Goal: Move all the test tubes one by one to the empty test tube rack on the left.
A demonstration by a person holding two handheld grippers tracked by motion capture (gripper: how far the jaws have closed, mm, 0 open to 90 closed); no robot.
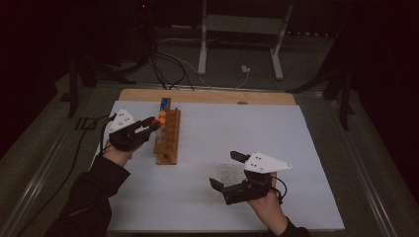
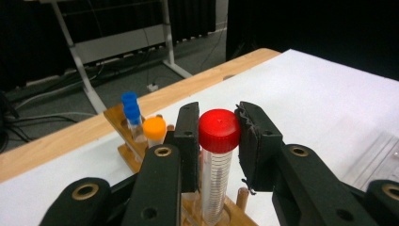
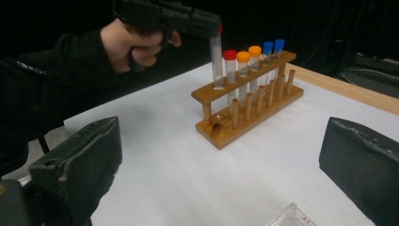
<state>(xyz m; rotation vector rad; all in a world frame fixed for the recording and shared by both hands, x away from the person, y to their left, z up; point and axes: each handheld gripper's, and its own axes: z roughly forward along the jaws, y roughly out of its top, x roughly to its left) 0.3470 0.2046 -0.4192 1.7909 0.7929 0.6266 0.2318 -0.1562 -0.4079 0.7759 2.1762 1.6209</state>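
A white sheet covers most of the tabletop [image 1: 212, 197], its far edge showing a strip of bare pale wood, with broad open room across the middle and right. Near the left side stands a wooden test-tube rack [image 1: 168, 137], two flat slats joined by round dowel pegs, its long axis running away from the person; it holds clear plastic tubes with orange [image 2: 154, 127] and blue caps [image 2: 130, 104] toward its far end. The left tongs [image 2: 219, 134] are closed on a red-capped tube [image 2: 217, 160], black padded jaws pressing the smooth round cap from both sides; the tube, a clear graduated cylinder, hangs upright with its long axis vertical, cap up, its lower end at the rack's top slat near the near end. The right tongs [image 1: 228, 169] rest wide apart over the open sheet, nothing between them, just beside a flat clear plastic piece [image 1: 229, 173].
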